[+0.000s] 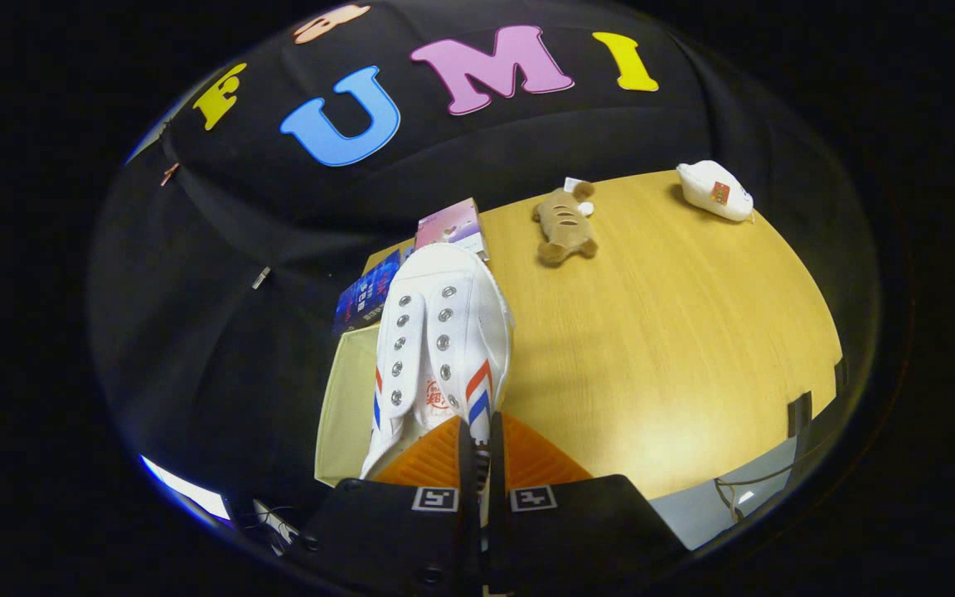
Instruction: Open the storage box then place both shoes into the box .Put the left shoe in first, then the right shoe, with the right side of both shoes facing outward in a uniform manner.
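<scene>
A white canvas shoe (438, 348) with metal eyelets and red and blue stripes hangs toe-away from me. My gripper (482, 448) is shut on its rim near the heel, both fingers pressed close together on the canvas. The shoe hovers over the edge of a pale beige storage box (346, 406), which sits below and left of the fingers on the wooden table (676, 348). Only one wall and corner of the box are visible, and its inside is hidden by the shoe. A second white shoe (715, 191) lies on its side at the far right corner of the table.
A brown plush toy (564, 224) lies at the table's far edge. Beyond the held shoe are a pink box (453, 224) and a dark blue box (367, 300). Cables (743, 489) trail off the near right edge.
</scene>
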A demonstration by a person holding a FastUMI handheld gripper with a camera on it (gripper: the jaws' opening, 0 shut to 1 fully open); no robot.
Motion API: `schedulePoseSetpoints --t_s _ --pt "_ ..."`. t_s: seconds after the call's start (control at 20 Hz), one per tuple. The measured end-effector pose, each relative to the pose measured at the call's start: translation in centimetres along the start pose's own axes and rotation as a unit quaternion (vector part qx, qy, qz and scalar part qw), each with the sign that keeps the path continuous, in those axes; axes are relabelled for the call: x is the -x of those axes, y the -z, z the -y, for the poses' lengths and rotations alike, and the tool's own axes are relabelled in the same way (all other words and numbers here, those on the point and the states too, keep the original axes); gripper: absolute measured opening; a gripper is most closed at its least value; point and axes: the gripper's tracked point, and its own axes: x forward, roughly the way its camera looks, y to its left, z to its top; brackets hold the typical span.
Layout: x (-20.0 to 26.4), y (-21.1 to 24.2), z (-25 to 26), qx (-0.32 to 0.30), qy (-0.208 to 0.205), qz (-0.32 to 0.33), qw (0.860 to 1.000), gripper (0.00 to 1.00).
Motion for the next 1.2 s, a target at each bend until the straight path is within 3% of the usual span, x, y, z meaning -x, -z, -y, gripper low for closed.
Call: schedulePoseSetpoints --t_s 0.25,0.7,0.75,0.9,0.95,1.1,1.2 --pt "-2.8 1.7 -5.8 0.003 -0.021 -0.019 1.000 0.08" --pt "-8.5 5.9 -7.8 0.019 0.016 -0.078 0.997 0.10" --pt "-8.5 6.3 -8.7 0.016 -0.001 -0.082 0.997 0.17" --pt "-7.2 4.2 -10.6 0.005 -0.040 -0.052 0.998 0.68" --pt "-6.6 3.5 -10.4 0.010 -0.043 -0.046 0.998 0.80" --pt "-4.3 0.7 -9.2 0.021 -0.048 -0.015 0.999 0.95" --pt "-2.7 -1.6 -7.6 0.026 -0.047 0.014 0.998 0.97"
